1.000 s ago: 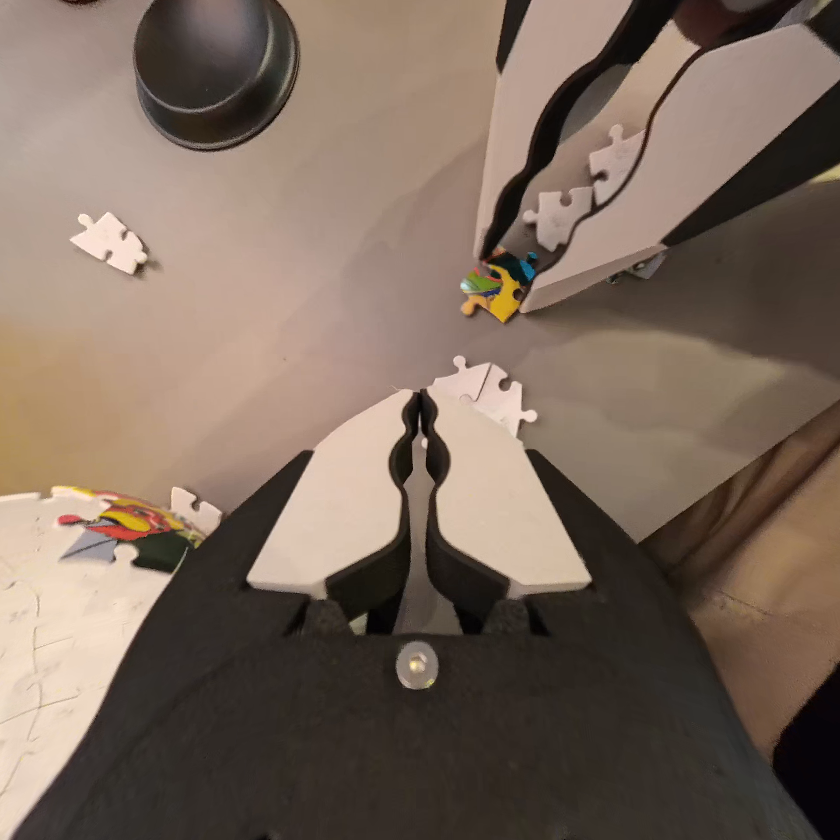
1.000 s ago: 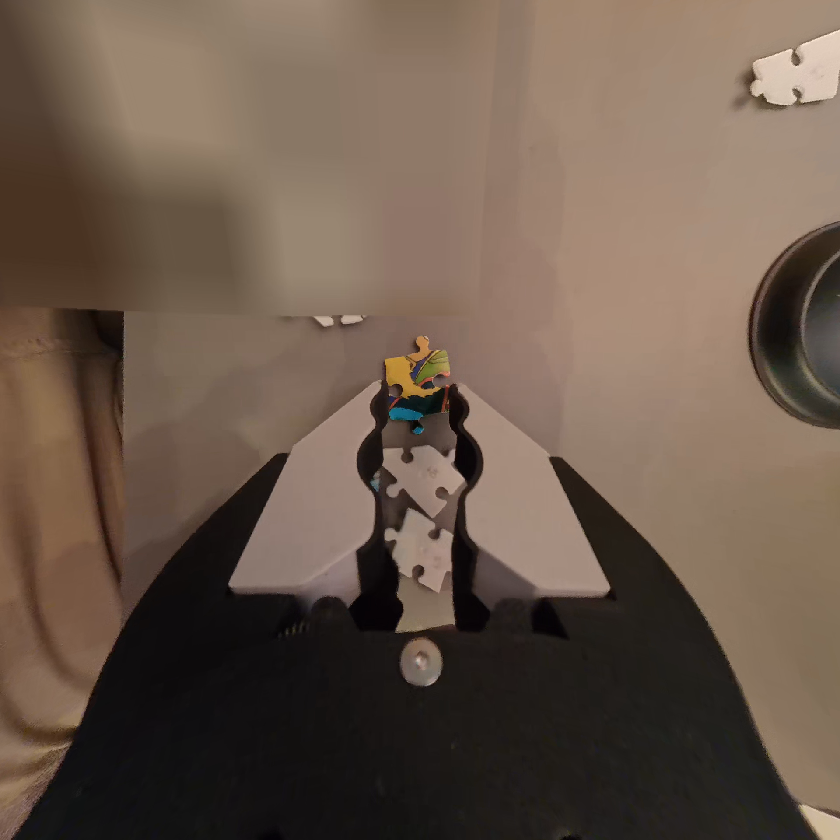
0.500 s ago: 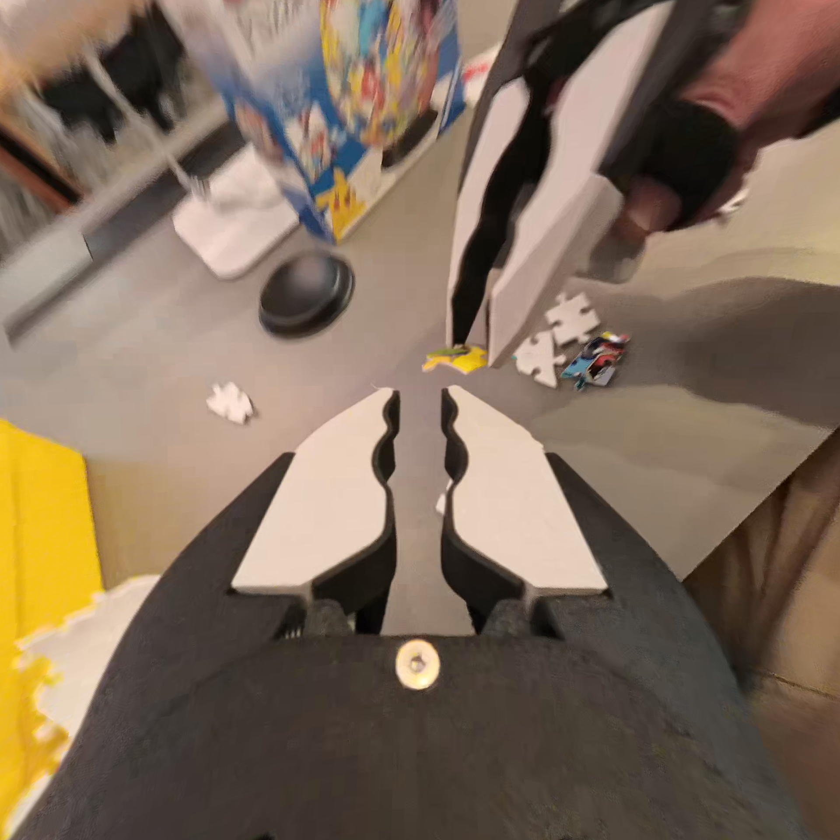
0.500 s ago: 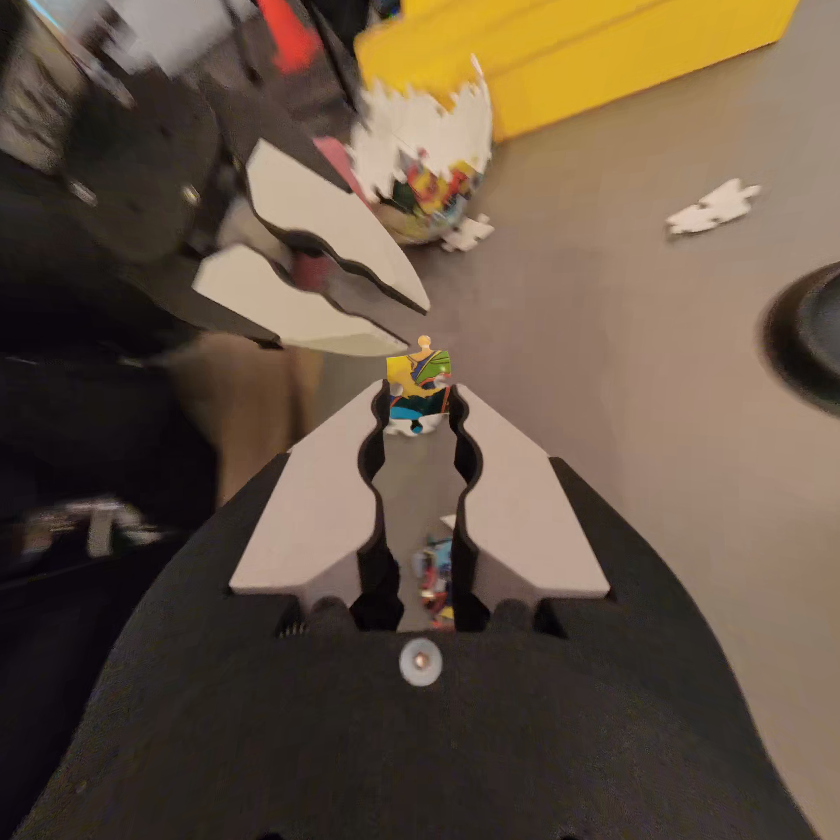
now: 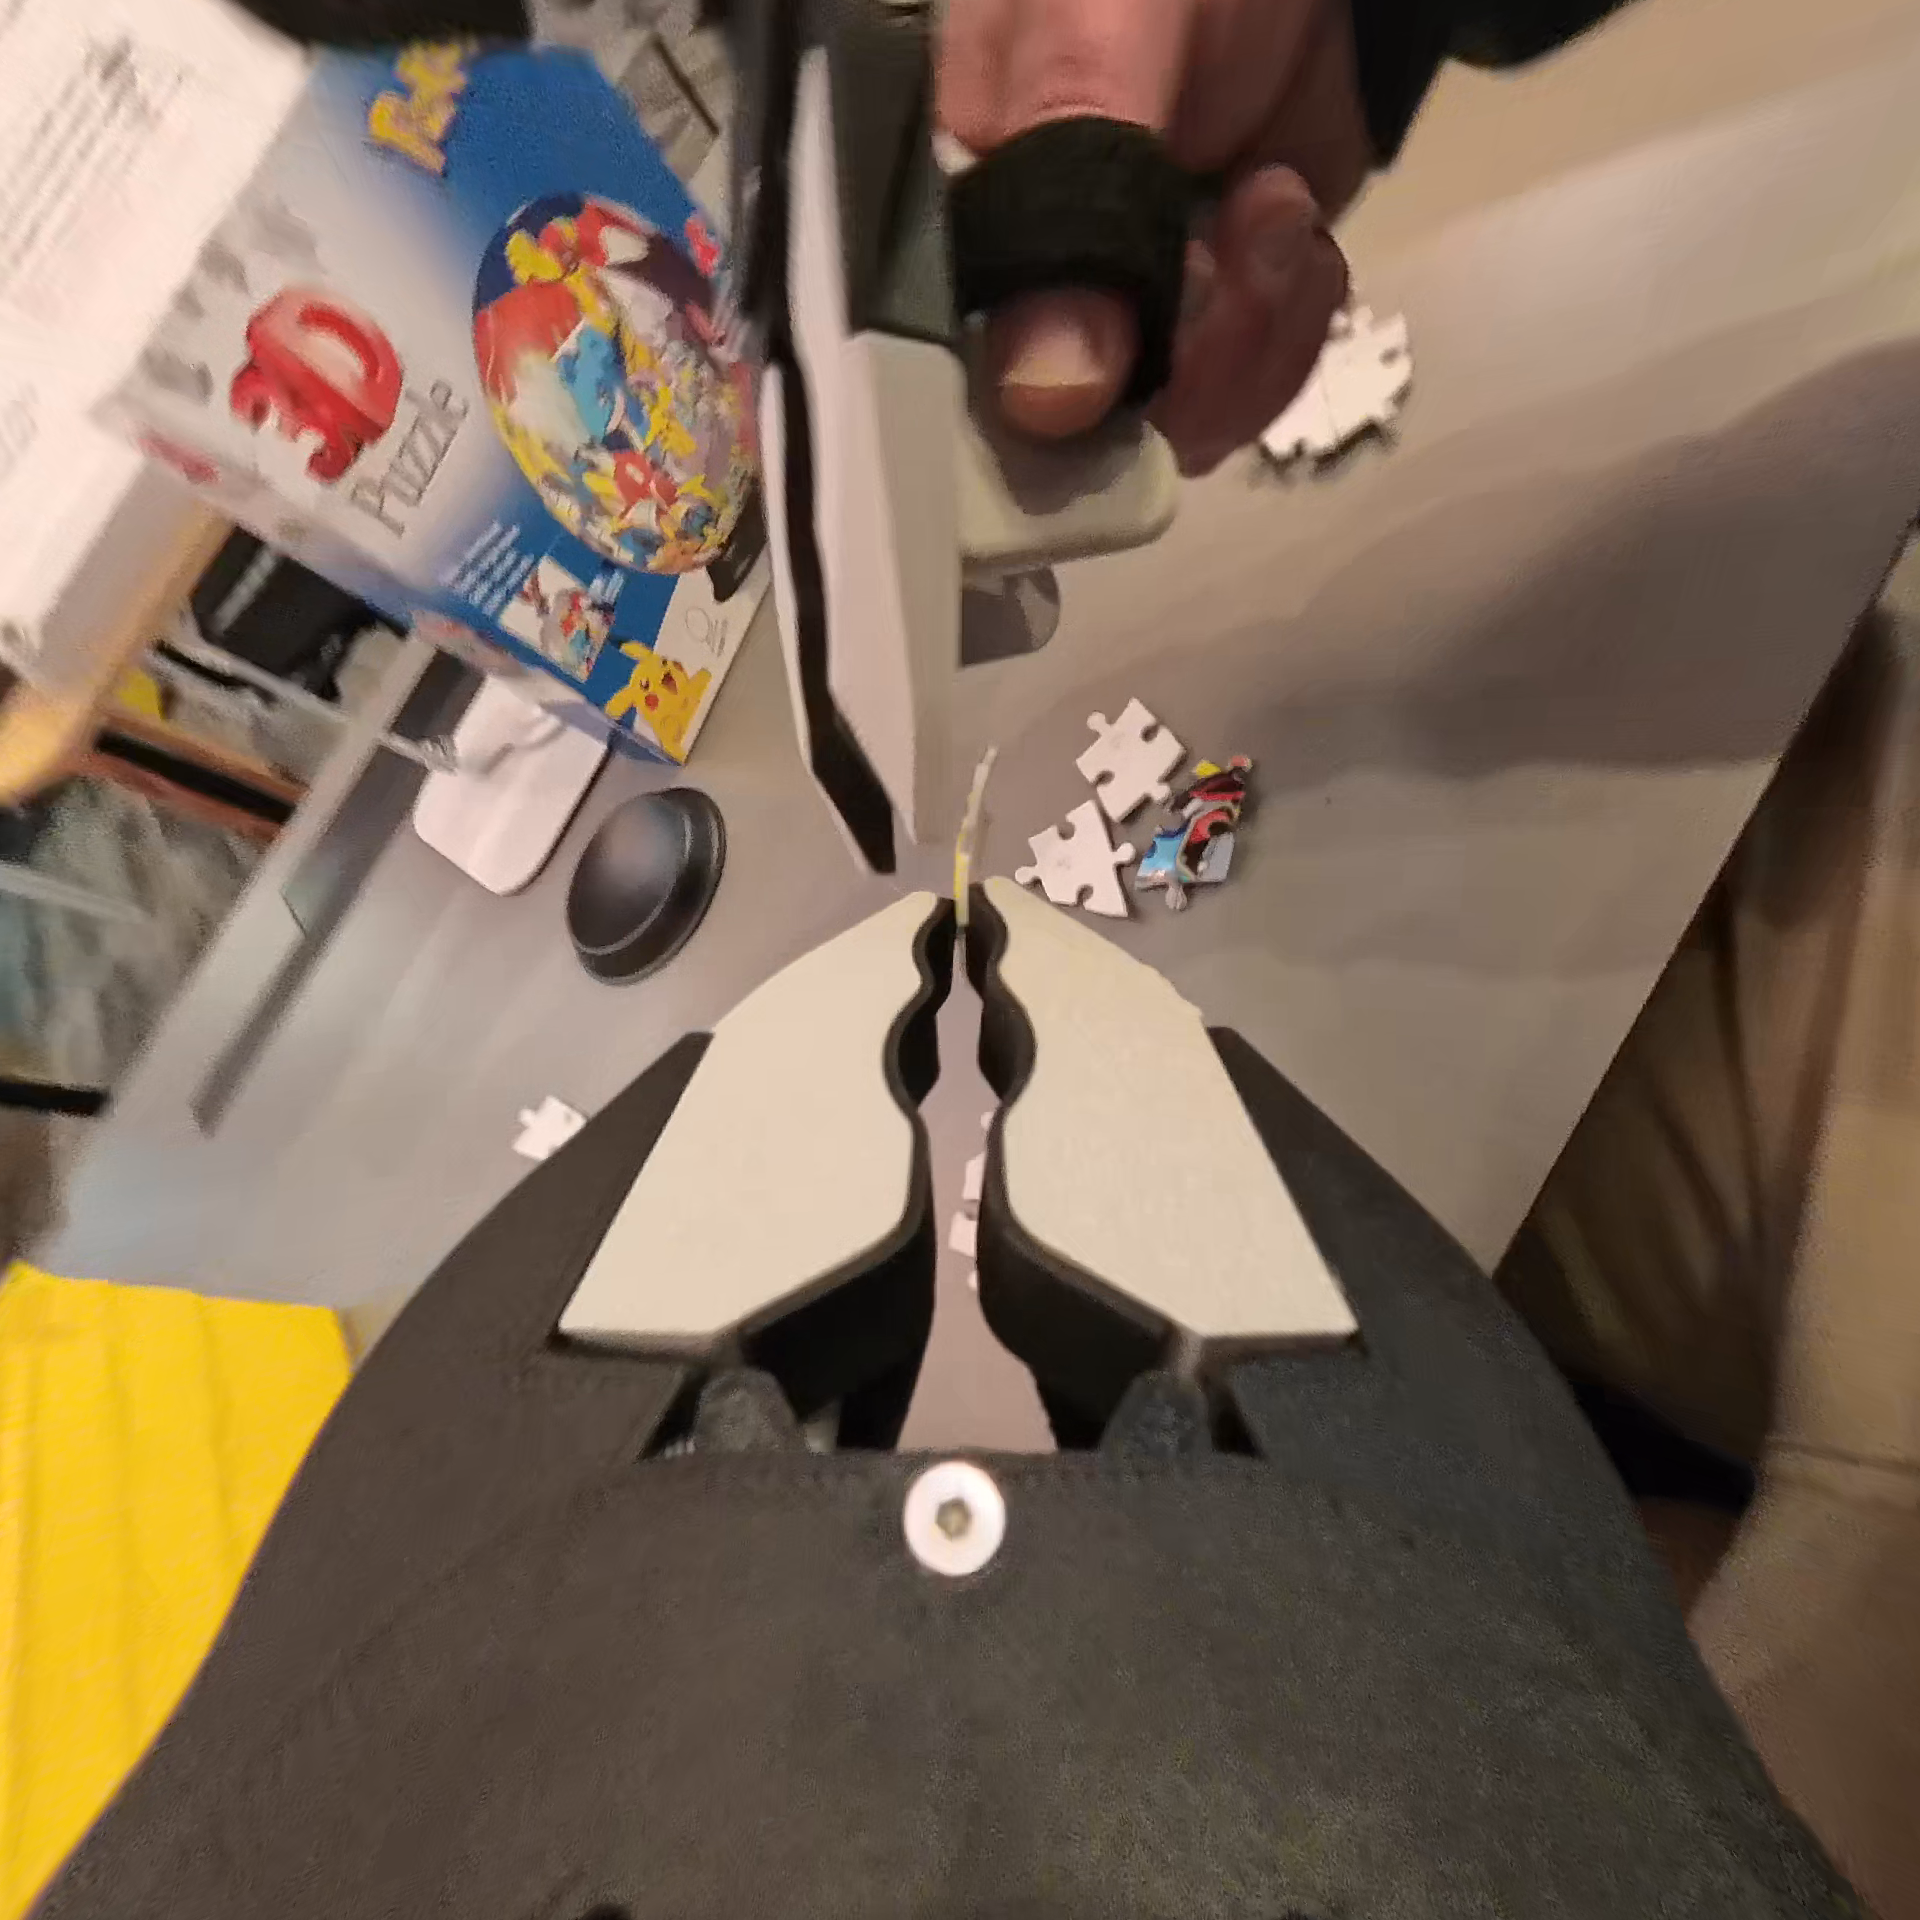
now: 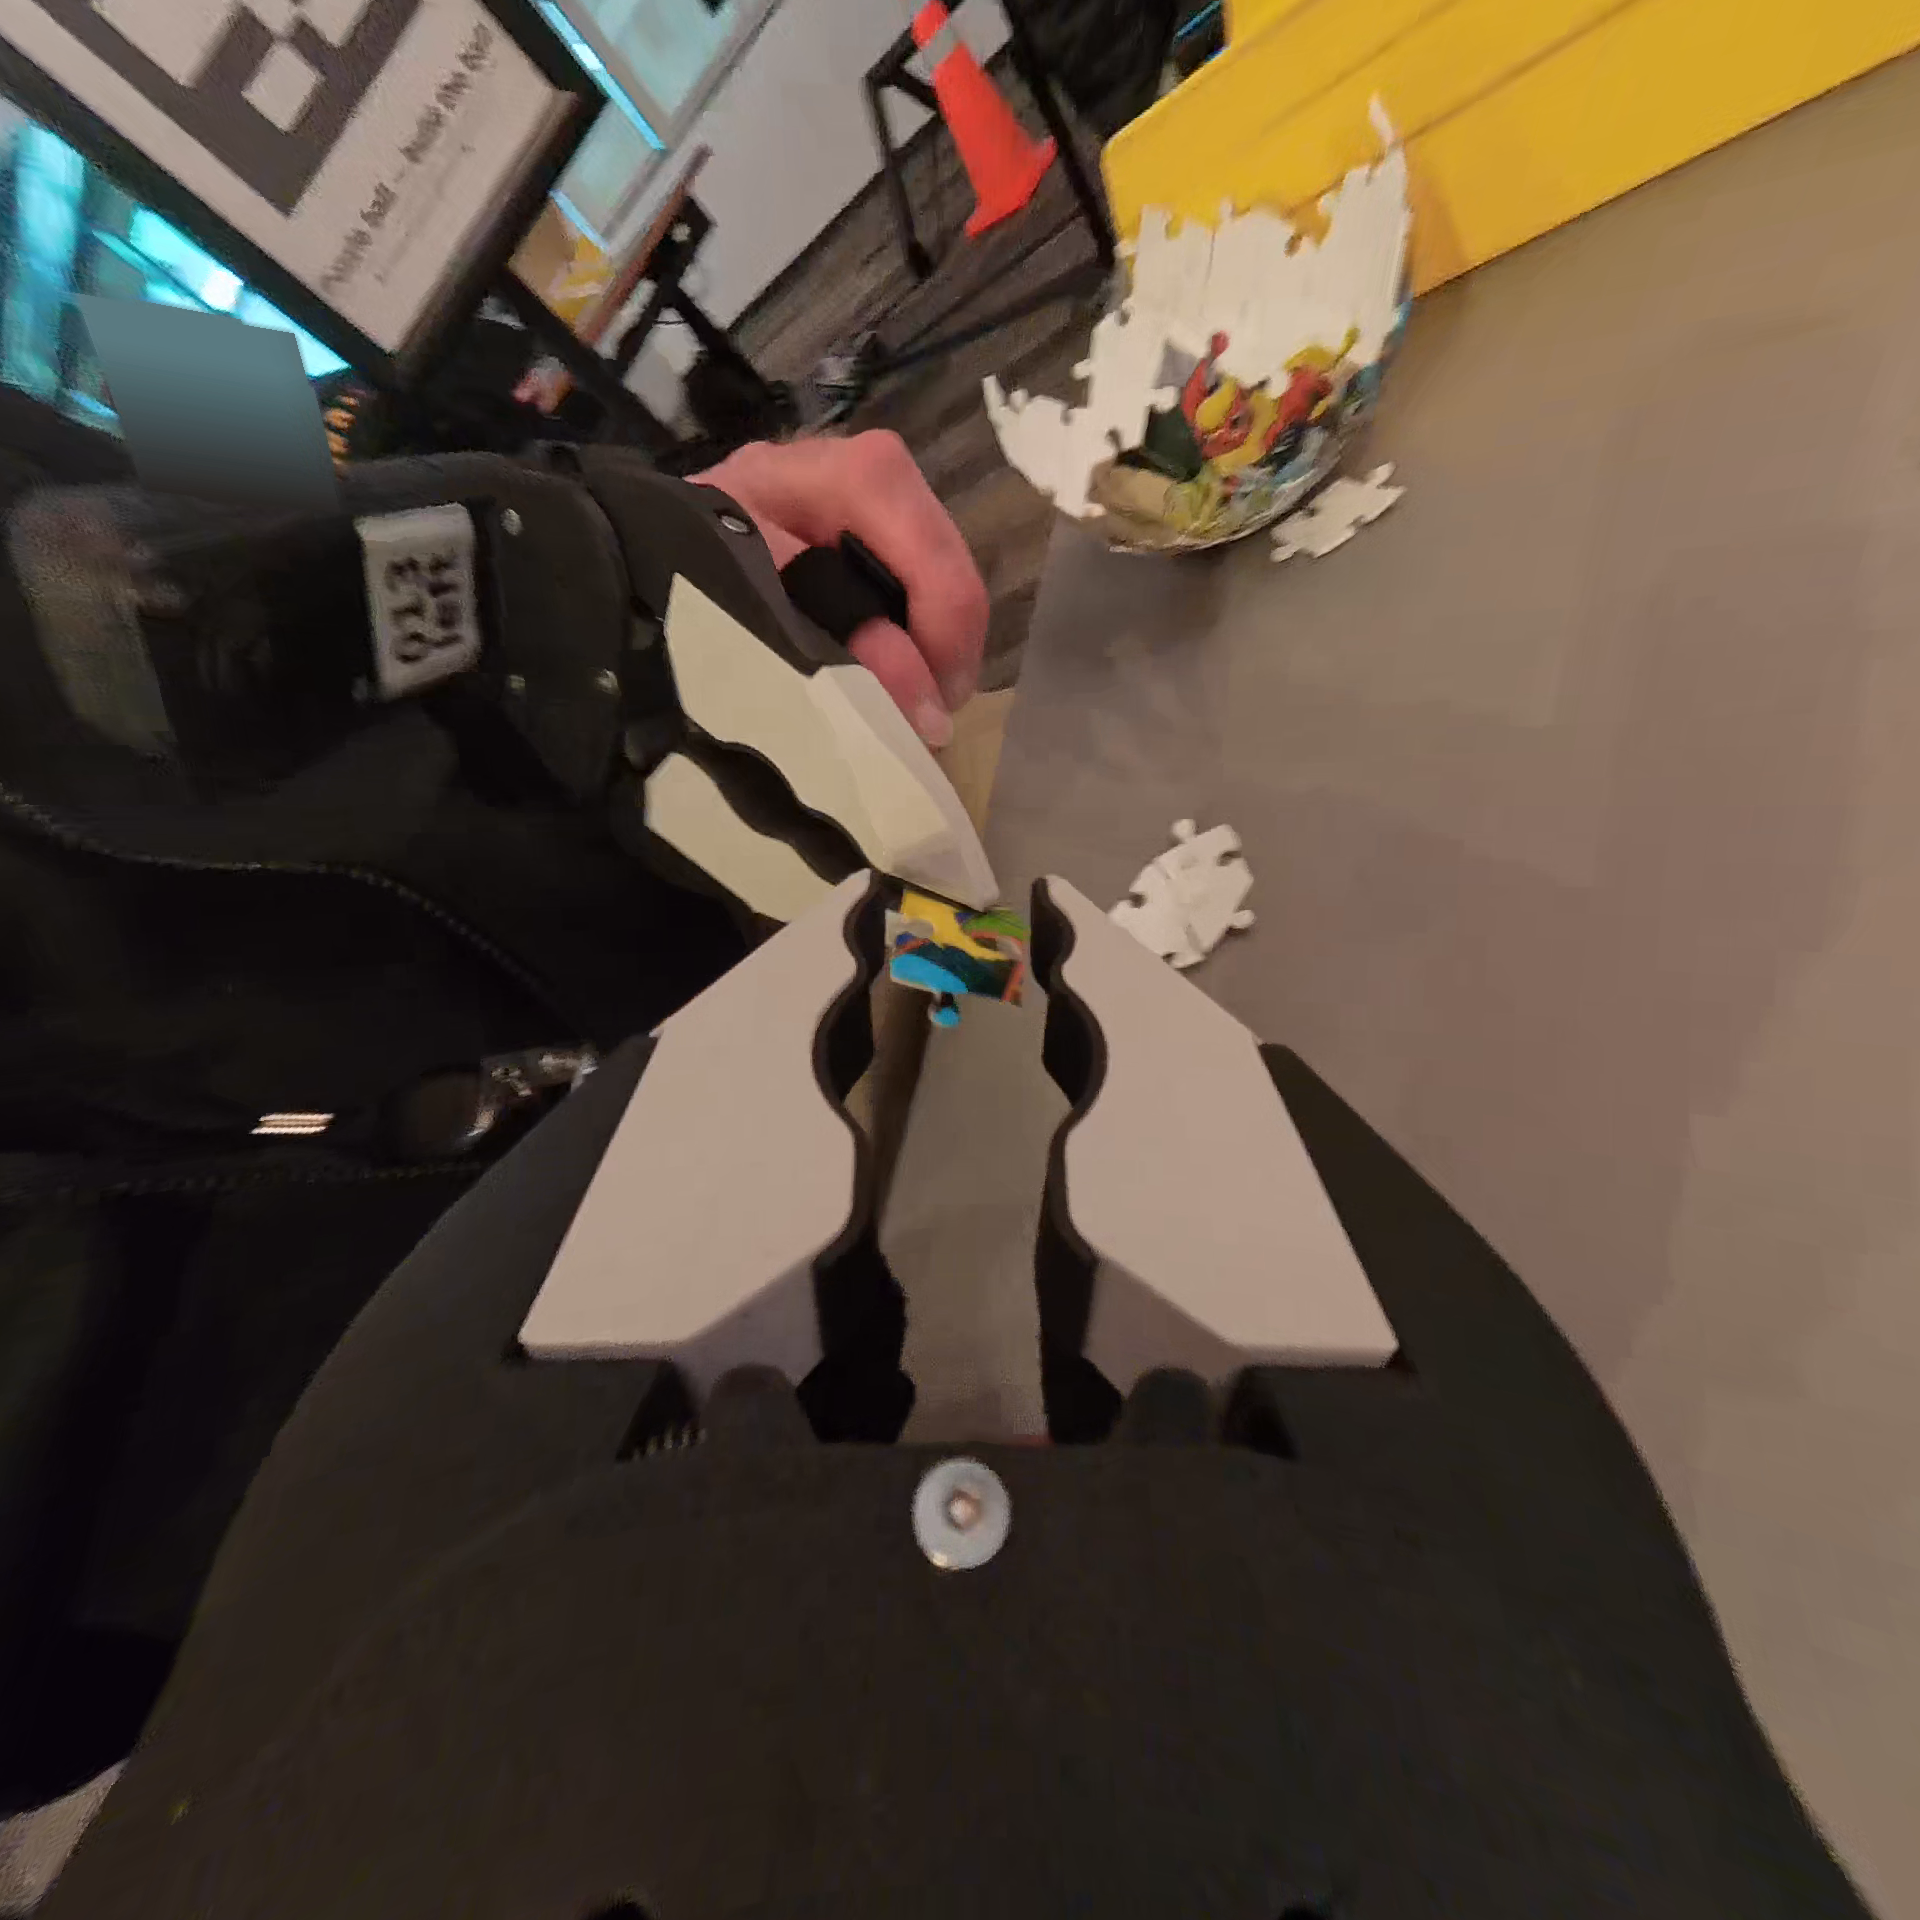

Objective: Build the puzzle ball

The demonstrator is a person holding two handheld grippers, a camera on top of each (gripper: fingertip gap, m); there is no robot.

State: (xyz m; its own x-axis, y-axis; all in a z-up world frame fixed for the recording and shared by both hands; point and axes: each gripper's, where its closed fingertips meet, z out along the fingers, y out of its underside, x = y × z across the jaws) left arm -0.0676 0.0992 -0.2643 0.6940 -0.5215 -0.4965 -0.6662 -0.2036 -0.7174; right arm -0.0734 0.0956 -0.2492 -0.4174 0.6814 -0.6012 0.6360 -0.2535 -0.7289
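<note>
Puzzle piece (image 6: 961, 951): small, printed yellow, blue and green, with a blue tab at its near end. In the left wrist view it shows edge-on (image 5: 971, 831), thin, standing up from the tips of the left claw (image 5: 964, 906), which is pressed together on its lower edge. In the right wrist view the left claw (image 6: 935, 883) comes in from the left and pinches the piece at its far edge; a hand (image 6: 873, 561) grips that tool. The piece is in the air above the counter's near edge.

Right claw (image 6: 951, 894): spread, its tips either side of the piece with a gap on both sides, not gripping. In the left wrist view it hangs tips-down (image 5: 883, 831) just left of the piece, seen edge-on.

Half-built ball (image 6: 1216, 405): an open shell with white insides, a jagged rim and colourful print, far on the counter, against a yellow box (image 6: 1558, 135). One loose white piece (image 6: 1340, 514) touches it.

Loose pieces: white cluster (image 6: 1184, 899) right of the claw tips; two white pieces (image 5: 1101, 821) and a colourful one (image 5: 1195, 831) beyond the left claw. Black dome stand (image 5: 644, 883) and puzzle box (image 5: 499, 416) far left.

Counter (image 6: 1558, 935): plain grey, matte. Behind it an orange cone (image 6: 982, 125). Both views motion-blurred.
</note>
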